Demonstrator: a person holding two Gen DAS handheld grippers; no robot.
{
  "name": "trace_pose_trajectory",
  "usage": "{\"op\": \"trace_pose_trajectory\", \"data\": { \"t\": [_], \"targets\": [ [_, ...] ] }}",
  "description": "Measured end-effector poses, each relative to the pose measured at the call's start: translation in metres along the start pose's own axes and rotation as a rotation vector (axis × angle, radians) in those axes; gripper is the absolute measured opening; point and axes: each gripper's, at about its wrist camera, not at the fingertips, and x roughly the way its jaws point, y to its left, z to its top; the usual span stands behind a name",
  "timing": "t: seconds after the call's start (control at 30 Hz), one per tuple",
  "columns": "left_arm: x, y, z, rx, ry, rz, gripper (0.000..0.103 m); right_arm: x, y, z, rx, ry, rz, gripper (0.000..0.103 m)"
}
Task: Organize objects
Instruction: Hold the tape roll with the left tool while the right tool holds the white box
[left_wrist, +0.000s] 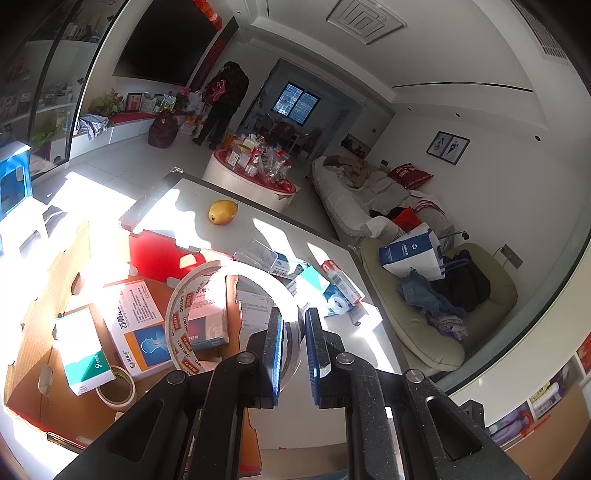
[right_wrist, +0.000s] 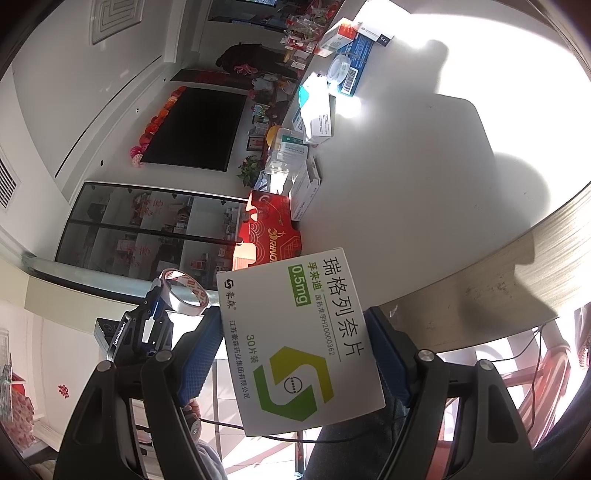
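Observation:
My left gripper (left_wrist: 293, 325) is shut on the rim of a clear tape roll (left_wrist: 181, 321) with a red-and-white core, held above an open cardboard box (left_wrist: 44, 280). Inside that box lie white medicine boxes (left_wrist: 136, 325), a green-and-white one (left_wrist: 85, 350) and a smaller tape roll (left_wrist: 116, 387). My right gripper (right_wrist: 293, 321) is shut on a white medicine box (right_wrist: 299, 350) with a green logo, off the near edge of the white table (right_wrist: 406, 166). In the right wrist view the left gripper (right_wrist: 162, 299) and its tape roll (right_wrist: 184, 291) show at the left.
A yellow pear (left_wrist: 222, 212) and several loose medicine boxes (left_wrist: 314, 280) lie on the table. The carton's red flap (right_wrist: 269, 229) stands at the table's side. Behind are a person (left_wrist: 225, 103), a cluttered round table (left_wrist: 251, 166), a sofa (left_wrist: 369, 192) and a cushion with bags (left_wrist: 436, 295).

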Motion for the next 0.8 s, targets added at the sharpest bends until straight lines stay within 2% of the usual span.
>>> {"op": "trace_pose_trajectory", "data": {
  "t": [0.8],
  "targets": [
    [0.0036, -0.0045, -0.0009, 0.006, 0.009, 0.000, 0.012, -0.0038, -0.0089, -0.0020, 0.024, -0.006, 0.005, 0.077]
  ]
}}
